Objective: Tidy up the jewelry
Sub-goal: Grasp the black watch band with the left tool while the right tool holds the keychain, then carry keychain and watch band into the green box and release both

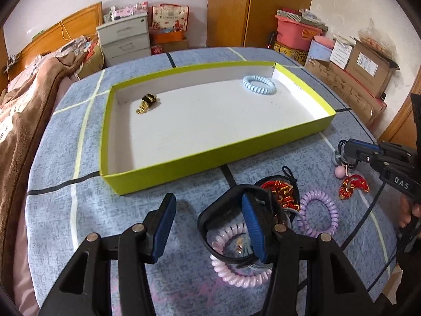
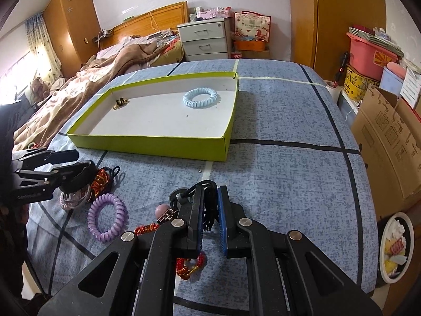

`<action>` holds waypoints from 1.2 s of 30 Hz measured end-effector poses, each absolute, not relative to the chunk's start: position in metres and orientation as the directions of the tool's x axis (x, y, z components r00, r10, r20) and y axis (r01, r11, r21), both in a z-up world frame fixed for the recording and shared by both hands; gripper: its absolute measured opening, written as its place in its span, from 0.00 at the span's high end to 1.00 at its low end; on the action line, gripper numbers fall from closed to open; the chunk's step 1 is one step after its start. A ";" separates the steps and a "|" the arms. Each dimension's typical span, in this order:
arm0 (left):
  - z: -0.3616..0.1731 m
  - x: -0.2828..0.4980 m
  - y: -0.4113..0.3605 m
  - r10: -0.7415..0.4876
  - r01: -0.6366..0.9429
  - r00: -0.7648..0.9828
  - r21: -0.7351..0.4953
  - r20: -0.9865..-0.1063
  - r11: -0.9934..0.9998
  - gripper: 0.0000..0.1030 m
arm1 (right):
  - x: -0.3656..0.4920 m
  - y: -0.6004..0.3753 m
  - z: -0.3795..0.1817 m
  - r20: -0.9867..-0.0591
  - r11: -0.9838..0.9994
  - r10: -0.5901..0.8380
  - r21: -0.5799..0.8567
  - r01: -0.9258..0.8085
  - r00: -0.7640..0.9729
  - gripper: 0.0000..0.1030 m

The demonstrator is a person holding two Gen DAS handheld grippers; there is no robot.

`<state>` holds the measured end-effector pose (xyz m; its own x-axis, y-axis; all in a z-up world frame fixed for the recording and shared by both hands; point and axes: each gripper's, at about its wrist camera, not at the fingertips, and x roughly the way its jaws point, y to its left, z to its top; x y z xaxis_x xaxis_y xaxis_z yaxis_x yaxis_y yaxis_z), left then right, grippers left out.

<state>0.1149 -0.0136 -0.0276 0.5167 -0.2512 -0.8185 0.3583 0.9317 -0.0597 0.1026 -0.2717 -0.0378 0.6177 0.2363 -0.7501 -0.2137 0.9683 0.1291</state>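
While my right claw (image 2: 210,210) pinches black elastic hair ties (image 2: 209,212), the left (image 1: 208,226) spreads wide, a black band (image 1: 210,239) looped over one finger (image 1: 254,229).
Pink coil tie (image 1: 236,271), purple coil tie (image 1: 318,213) and red-gold bracelets (image 1: 352,185) wait on the bedspread; the blue coil (image 1: 259,84) and gold piece (image 1: 147,102) already lie in the green tray (image 1: 210,158). Best I lift slowly so the pile doesn't snag.

The letters "DAS" stand in white on the black body of the right gripper (image 1: 342,148), at about four o'clock in the left wrist view. A faint pale line of print runs along the left gripper (image 2: 76,163) body at nine o'clock in the right wrist view, too blurred to read. Labels on the cardboard boxes (image 1: 365,65) at two o'clock are too small to read.
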 end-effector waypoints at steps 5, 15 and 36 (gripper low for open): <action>-0.031 0.117 -0.013 -0.278 0.363 0.500 -0.093 -0.820 0.927 0.49 | 0.102 -0.271 -0.039 -0.751 0.968 0.239 0.135 -0.211 0.615 0.90; -0.030 0.112 -0.012 -0.307 0.385 0.496 -0.111 -0.812 0.916 0.66 | 0.102 -0.274 -0.038 -0.745 0.968 0.243 0.146 -0.203 0.622 0.90; -0.021 0.105 0.017 -0.294 0.272 0.564 -0.163 -0.771 0.948 0.88 | 0.095 -0.287 -0.028 -0.701 0.957 0.289 0.218 -0.190 0.652 0.90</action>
